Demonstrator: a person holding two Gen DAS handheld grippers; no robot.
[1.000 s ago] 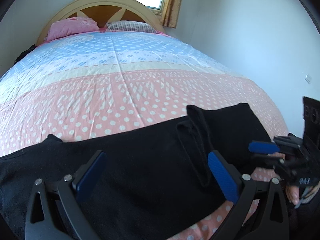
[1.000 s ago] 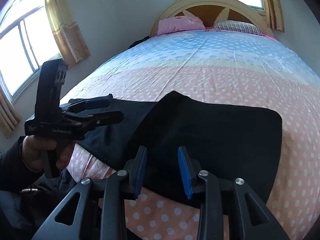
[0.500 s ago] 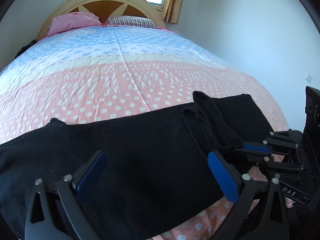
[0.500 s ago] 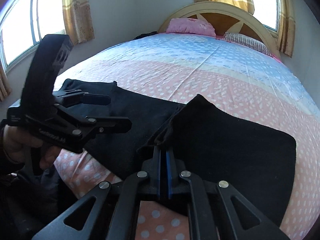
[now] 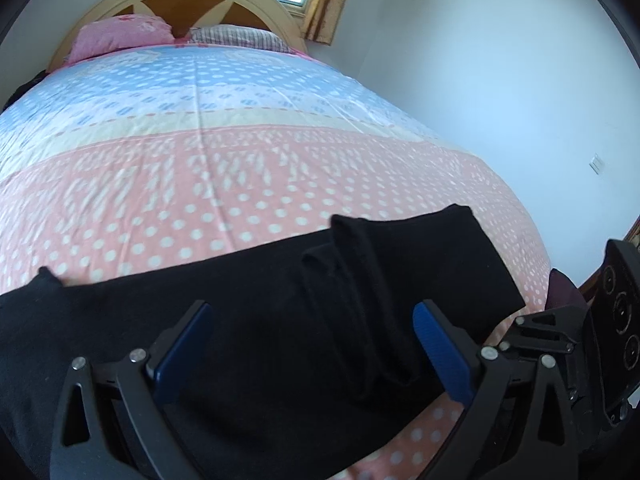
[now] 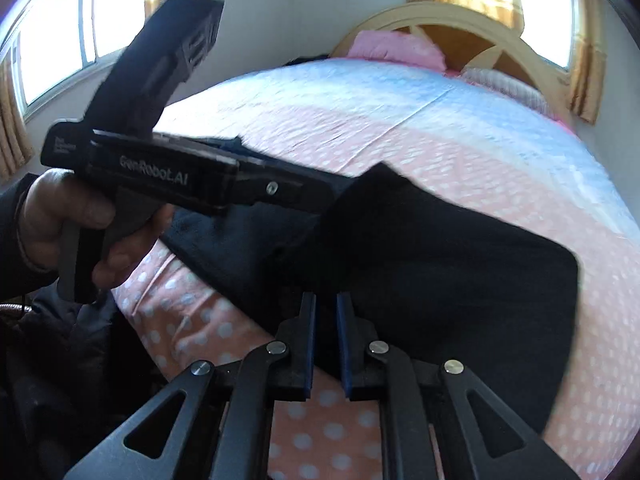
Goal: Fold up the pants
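Changes first. A second ago my right gripper [image 6: 325,300] had its pads at a medium gap. Half a second ago they were clamped tight on a fold of the pants [image 5: 248,288]. The jaws have just been opening again and now stand at a narrow slit. The near hem shows dark in the upper part of that slit and the sheet shows below it. The pads don't look to be pressing cloth, so no real grip.

In the left view the right gripper sits further back at the far right than half a second ago, its tips hidden behind my left finger. The right view is motion-blurred.

My left gripper [image 5: 310,312] is spread wide, same as before, hanging over the pants with nothing between the pads. My left hand [image 6: 80,220] is wrapped round its handle.

The pants are black and lie crosswise along the near edge of the bed, on the pink dotted part of the bedsheet [image 5: 200,184]. They lie mostly flat. A raised ridge runs from far edge to near edge, right of the middle, where layers overlap. One corner pokes up at the far edge. The right end is squared off and stops short of the bed's side. The left end runs out of the left view.
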